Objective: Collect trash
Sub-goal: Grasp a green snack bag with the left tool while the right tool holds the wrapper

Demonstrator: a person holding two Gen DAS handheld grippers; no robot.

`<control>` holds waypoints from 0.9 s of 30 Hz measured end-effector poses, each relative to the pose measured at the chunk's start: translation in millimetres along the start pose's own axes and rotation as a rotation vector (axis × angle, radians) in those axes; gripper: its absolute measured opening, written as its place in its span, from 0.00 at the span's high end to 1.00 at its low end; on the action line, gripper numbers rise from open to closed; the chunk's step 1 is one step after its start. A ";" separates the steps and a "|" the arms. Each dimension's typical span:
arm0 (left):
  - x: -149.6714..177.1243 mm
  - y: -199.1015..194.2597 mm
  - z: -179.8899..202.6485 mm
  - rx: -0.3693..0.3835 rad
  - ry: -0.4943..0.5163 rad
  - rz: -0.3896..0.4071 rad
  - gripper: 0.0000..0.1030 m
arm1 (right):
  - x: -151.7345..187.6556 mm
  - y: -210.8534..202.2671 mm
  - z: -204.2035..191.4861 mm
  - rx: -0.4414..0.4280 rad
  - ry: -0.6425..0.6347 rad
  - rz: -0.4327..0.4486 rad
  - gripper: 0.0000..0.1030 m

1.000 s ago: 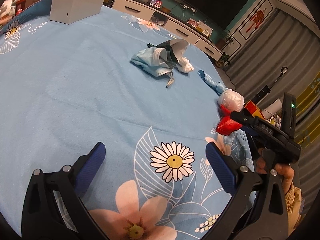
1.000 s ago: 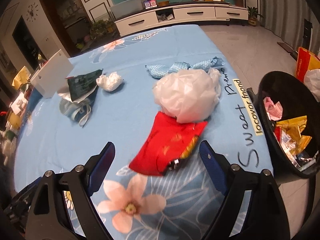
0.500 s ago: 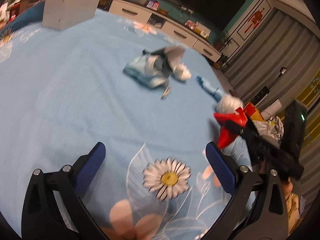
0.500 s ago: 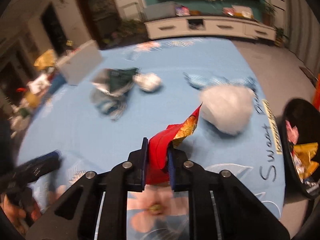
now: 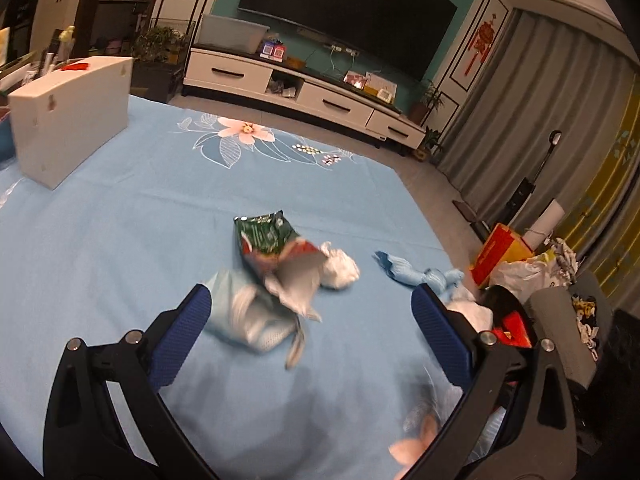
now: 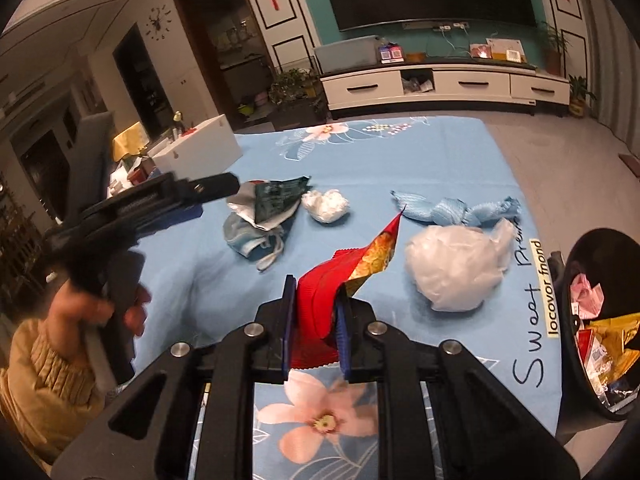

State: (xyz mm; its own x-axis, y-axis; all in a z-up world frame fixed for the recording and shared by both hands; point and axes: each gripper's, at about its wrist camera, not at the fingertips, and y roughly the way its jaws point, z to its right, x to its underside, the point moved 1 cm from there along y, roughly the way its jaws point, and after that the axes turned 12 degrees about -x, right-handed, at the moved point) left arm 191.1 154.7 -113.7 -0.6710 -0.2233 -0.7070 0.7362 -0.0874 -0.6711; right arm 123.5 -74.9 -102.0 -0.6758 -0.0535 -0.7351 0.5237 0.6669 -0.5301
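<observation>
Red wrapper (image 6: 320, 292) sits clamped in the right gripper's (image 6: 314, 312) jaws, left gripper (image 5: 310, 332) gapes, black bin (image 6: 600, 248) holds wrappers.

blue floral bedsheet (image 6: 460, 152) | white box (image 5: 68, 116) | green wrapper (image 5: 266, 236) | white bag (image 6: 456, 268)

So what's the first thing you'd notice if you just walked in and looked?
Probably the bright red wrapper, pinched in the right gripper and lifted off the blue flowered cloth. Next, the black trash bin at the table's right edge, already holding wrappers. Then the open left gripper, aimed at a heap of a green packet and a face mask mid-table.
</observation>
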 end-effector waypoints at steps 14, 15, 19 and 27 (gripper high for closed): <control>-8.7 47.9 10.3 -0.005 0.047 -0.064 0.91 | 3.0 -4.8 16.1 0.013 0.055 0.002 0.82; -8.2 43.4 9.7 0.007 0.045 -0.052 0.91 | 3.1 -5.3 15.2 0.012 0.054 0.001 0.82; -7.0 31.4 8.2 0.027 0.038 -0.033 0.94 | 1.8 -7.4 10.2 0.005 0.042 0.003 0.82; 7.8 -25.9 1.1 0.045 -0.005 0.049 0.94 | 0.1 -19.0 -2.2 -0.004 0.018 0.012 0.82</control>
State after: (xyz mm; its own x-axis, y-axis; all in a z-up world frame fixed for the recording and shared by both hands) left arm 167.0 154.1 -101.6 -0.6338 -0.2335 -0.7374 0.7714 -0.1201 -0.6249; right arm 112.4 -85.9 -91.1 -0.6788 -0.0318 -0.7336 0.5299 0.6704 -0.5194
